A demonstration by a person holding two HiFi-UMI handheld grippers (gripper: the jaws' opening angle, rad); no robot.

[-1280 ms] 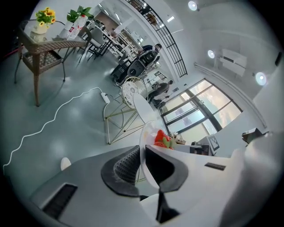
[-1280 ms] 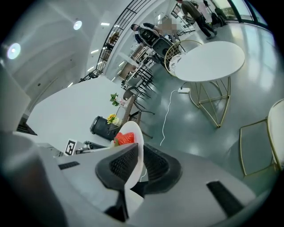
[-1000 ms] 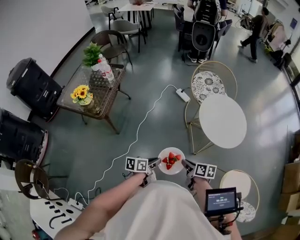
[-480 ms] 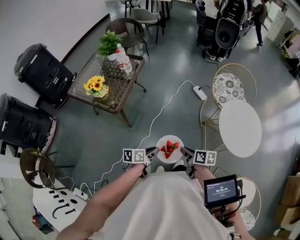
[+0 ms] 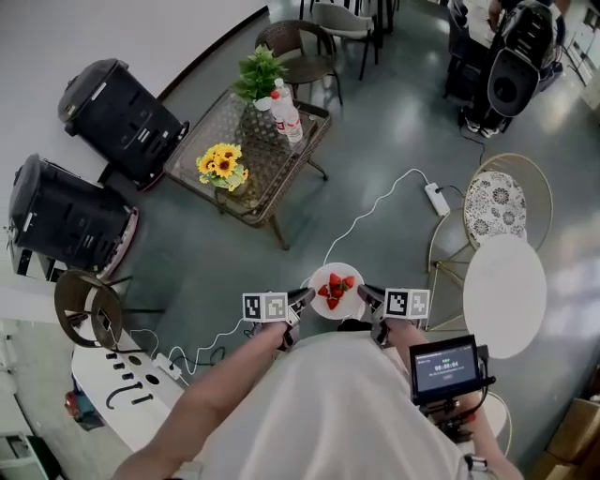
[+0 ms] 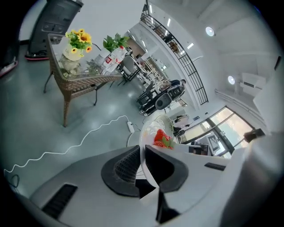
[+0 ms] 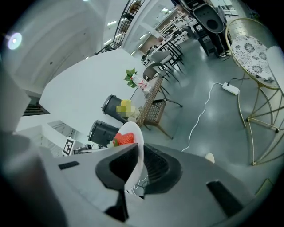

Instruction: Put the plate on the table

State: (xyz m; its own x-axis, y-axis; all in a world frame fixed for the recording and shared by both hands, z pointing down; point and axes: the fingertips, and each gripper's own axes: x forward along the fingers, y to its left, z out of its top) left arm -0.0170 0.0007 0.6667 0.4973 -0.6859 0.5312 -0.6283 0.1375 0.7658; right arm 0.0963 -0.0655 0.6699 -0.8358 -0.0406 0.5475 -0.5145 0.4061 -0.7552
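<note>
Left gripper (image 5: 304, 299) clenches the plate (image 5: 322, 273) rim at 9 o'clock, right gripper (image 5: 366, 297) at 3; the one plate hangs over the floor, on no table yet. Level, matched grips should stop its strawberries (image 5: 336, 292), about four, sliding. One round table (image 5: 504, 295) lies at 3 o'clock, one glass table (image 5: 272, 164) at 11.

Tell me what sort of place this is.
Probably a café or lounge area in a large public building: a round white table beside a gold wire chair, a wicker coffee table bearing sunflowers, and more chairs beyond.
</note>
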